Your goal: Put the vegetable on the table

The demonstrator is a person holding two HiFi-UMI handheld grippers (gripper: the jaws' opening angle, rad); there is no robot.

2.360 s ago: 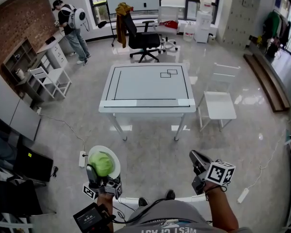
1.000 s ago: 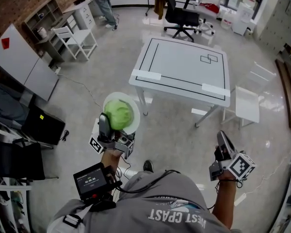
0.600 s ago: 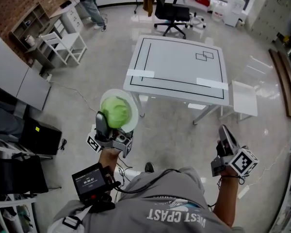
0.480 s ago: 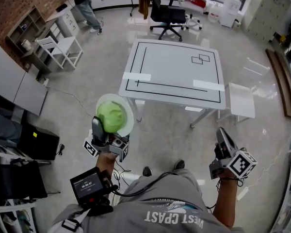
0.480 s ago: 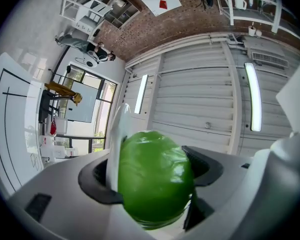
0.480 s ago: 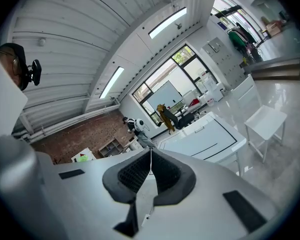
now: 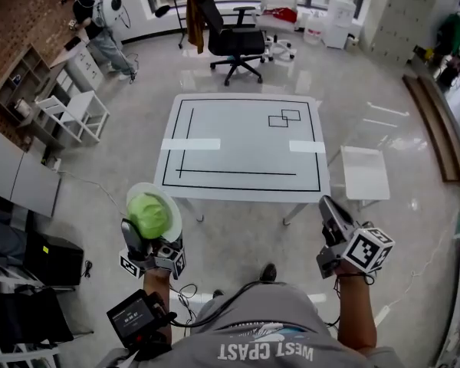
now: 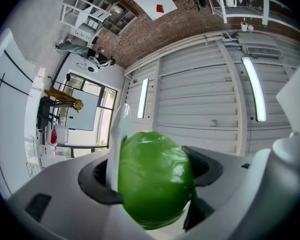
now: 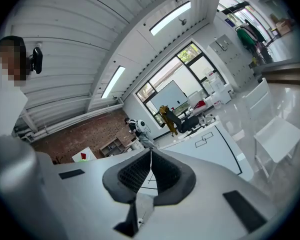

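Note:
A round green vegetable (image 7: 148, 214) rests against a white plate (image 7: 155, 188), held up at the lower left of the head view. My left gripper (image 7: 147, 234) is shut on the vegetable and points upward. In the left gripper view the vegetable (image 8: 155, 184) fills the gap between the jaws, with the plate's edge (image 8: 117, 134) pressed on its left side. My right gripper (image 7: 327, 207) is shut with nothing in it; its pads (image 9: 150, 171) meet. The white table (image 7: 241, 148) with black outline marks stands just ahead, its top bare, and it also shows beyond the right jaws as a table (image 9: 210, 144).
A white chair (image 7: 366, 173) stands right of the table. A black office chair (image 7: 230, 41) is behind it. A person (image 7: 92, 14) stands at the far left by white shelves (image 7: 69, 113). Dark equipment (image 7: 50, 255) and cables lie on the floor at left.
The table has drawn closer and now sits square ahead. Both grippers have travelled with the person toward it. The left gripper still holds the vegetable and plate; the right stays shut.

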